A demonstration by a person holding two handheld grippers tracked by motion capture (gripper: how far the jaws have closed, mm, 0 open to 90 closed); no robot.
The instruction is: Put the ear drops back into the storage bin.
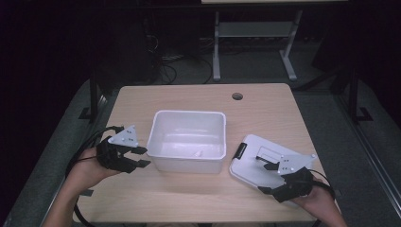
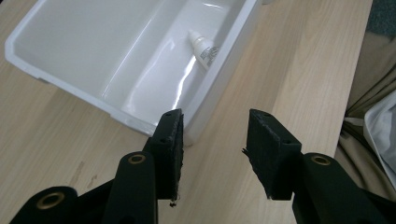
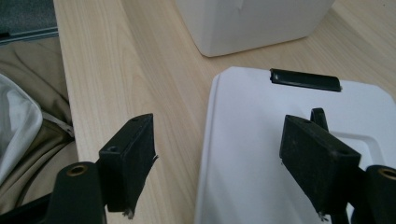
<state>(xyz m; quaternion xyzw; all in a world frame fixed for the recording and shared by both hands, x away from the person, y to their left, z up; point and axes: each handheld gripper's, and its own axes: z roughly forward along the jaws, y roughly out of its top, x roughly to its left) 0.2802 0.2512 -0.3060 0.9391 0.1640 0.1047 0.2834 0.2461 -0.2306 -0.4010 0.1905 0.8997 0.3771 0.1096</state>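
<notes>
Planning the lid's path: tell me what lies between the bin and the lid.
Only bare table between bin and lid, seen in the high view.

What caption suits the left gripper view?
Open left gripper beside a white bin holding a small dropper bottle.

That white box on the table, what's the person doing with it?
A person holds a gripper in each hand. The white box stands open on the table, with a small bottle lying inside. Its lid lies flat to the right. The left gripper hovers beside the box, jaws apart, holding nothing. The right gripper is over the lid's near edge, jaws open around it, not gripping yet.
</notes>
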